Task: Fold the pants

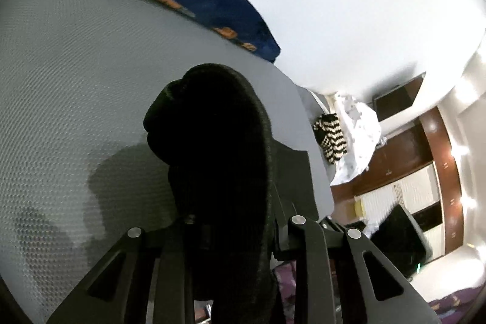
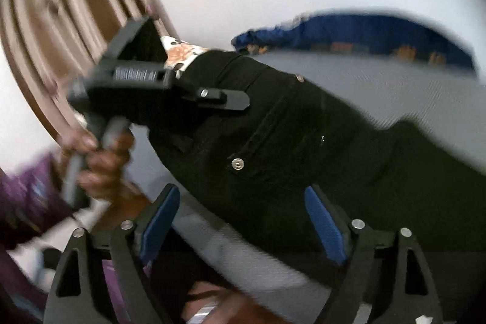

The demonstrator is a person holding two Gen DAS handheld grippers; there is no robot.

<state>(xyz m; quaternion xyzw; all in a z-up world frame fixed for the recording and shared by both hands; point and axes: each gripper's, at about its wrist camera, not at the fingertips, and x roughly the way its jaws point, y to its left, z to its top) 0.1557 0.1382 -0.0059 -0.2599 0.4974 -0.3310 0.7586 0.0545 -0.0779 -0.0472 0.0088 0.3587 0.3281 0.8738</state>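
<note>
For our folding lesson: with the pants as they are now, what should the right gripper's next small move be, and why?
Probably close the right gripper on the pants. Its jaws stand open with black cloth between them, while the left gripper already pinches the waistband, so only one corner is held.

Pants (image 2: 303, 135): on table (image 2: 379, 87), near side, waist end left in left gripper (image 2: 237, 102). Second garment (image 2: 364, 38): far table edge, behind pants.
</note>
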